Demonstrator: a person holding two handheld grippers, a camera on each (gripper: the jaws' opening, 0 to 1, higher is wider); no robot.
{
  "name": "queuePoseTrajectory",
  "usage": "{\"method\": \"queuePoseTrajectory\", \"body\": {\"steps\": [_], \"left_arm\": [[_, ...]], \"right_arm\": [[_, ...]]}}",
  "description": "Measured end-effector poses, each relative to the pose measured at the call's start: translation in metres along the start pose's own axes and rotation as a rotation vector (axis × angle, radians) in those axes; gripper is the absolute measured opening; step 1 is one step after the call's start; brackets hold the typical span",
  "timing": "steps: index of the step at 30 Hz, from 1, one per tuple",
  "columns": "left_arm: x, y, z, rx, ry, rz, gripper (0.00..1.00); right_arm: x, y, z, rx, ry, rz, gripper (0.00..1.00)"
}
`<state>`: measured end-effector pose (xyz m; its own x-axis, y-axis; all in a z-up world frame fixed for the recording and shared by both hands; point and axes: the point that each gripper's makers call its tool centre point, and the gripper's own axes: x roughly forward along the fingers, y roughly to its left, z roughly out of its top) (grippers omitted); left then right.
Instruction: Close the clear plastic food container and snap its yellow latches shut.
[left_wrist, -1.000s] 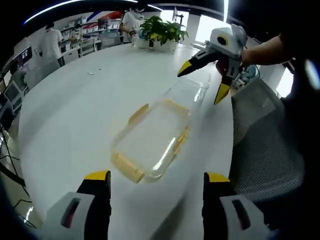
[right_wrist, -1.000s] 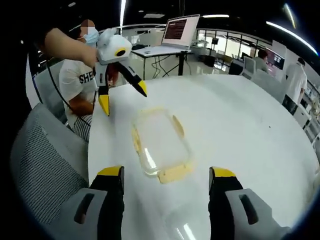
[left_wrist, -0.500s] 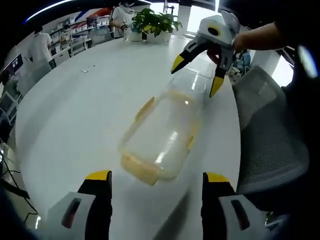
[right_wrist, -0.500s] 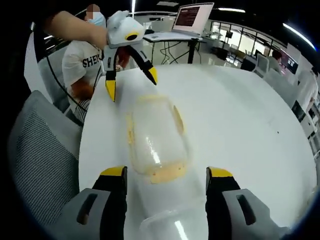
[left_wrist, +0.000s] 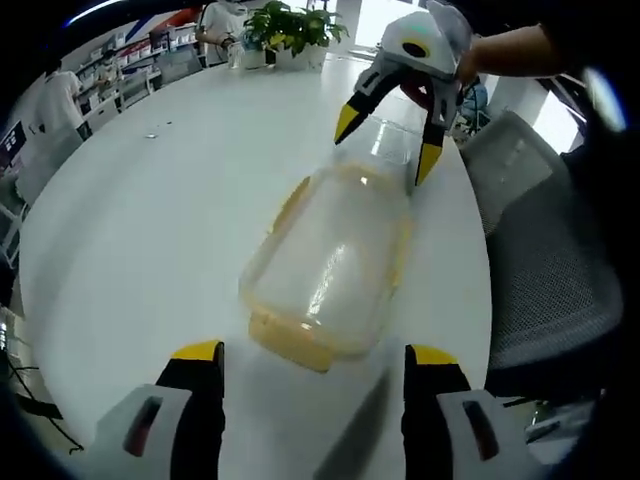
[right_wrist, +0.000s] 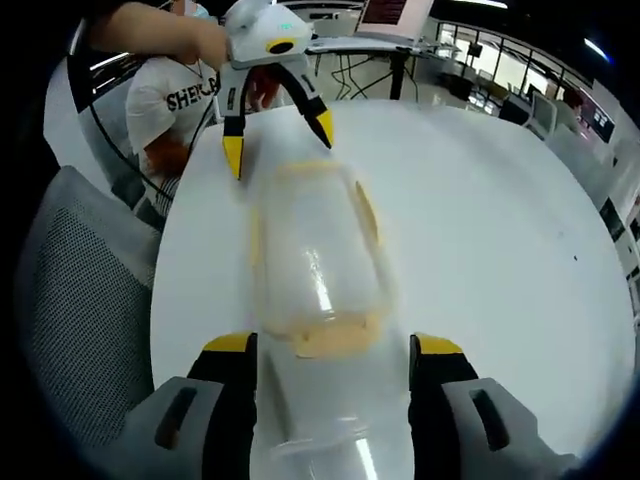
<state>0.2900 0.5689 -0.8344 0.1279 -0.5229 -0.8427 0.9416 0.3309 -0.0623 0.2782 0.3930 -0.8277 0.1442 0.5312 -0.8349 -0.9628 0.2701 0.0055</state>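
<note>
A clear plastic food container (left_wrist: 330, 262) with yellow latches (left_wrist: 296, 340) lies on the white round table (left_wrist: 150, 220). My left gripper (left_wrist: 315, 352) is open, its jaws standing just short of the container's near end. At the far end my right gripper (left_wrist: 387, 143) hangs open over a second clear plastic piece (left_wrist: 386, 165), perhaps the lid. In the right gripper view the container (right_wrist: 315, 255) runs away from my open right gripper (right_wrist: 335, 345), a yellow latch (right_wrist: 335, 342) sits between the jaw tips, and the clear piece (right_wrist: 320, 420) lies under them. The left gripper (right_wrist: 278, 145) hovers open beyond.
A grey mesh chair (left_wrist: 545, 250) (right_wrist: 80, 300) stands against the table edge beside the container. A seated person in a white shirt (right_wrist: 175, 95) is behind the left gripper. Potted plants (left_wrist: 285, 20) stand at the table's far side. Desks and people fill the background.
Both grippers have moved in toward the container from its opposite ends, so it looks larger in both views. Both stay open; the container has not visibly moved.
</note>
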Motion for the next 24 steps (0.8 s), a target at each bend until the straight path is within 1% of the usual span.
{"method": "queuePoseTrajectory", "body": {"steps": [3, 5, 6, 7, 9, 12, 18, 24], "left_arm": [[0.0, 0.001, -0.001, 0.014, 0.01, -0.011, 0.69], [0.001, 0.003, -0.001, 0.037, 0.022, -0.017, 0.67], [0.001, 0.004, -0.002, 0.045, 0.027, -0.02, 0.66], [0.002, 0.005, -0.001, 0.058, 0.032, -0.024, 0.66], [0.003, 0.006, -0.001, 0.074, 0.038, -0.025, 0.65], [0.006, 0.007, 0.001, 0.104, 0.049, -0.037, 0.63], [0.008, 0.008, 0.001, 0.183, 0.089, -0.055, 0.59], [0.008, 0.01, 0.002, 0.235, 0.112, -0.073, 0.55]], "right_arm": [[0.002, 0.001, -0.002, -0.016, 0.031, 0.018, 0.57], [0.004, 0.002, -0.001, -0.025, 0.038, 0.031, 0.6], [0.005, 0.001, -0.002, -0.032, 0.048, 0.033, 0.61], [0.006, 0.001, -0.003, -0.042, 0.064, 0.036, 0.6], [0.007, -0.002, -0.003, -0.058, 0.072, 0.033, 0.6], [0.009, -0.004, -0.004, -0.059, 0.089, 0.041, 0.57], [0.012, -0.002, -0.007, -0.101, 0.132, 0.061, 0.56], [0.015, -0.003, -0.007, -0.125, 0.159, 0.066, 0.52]]}}
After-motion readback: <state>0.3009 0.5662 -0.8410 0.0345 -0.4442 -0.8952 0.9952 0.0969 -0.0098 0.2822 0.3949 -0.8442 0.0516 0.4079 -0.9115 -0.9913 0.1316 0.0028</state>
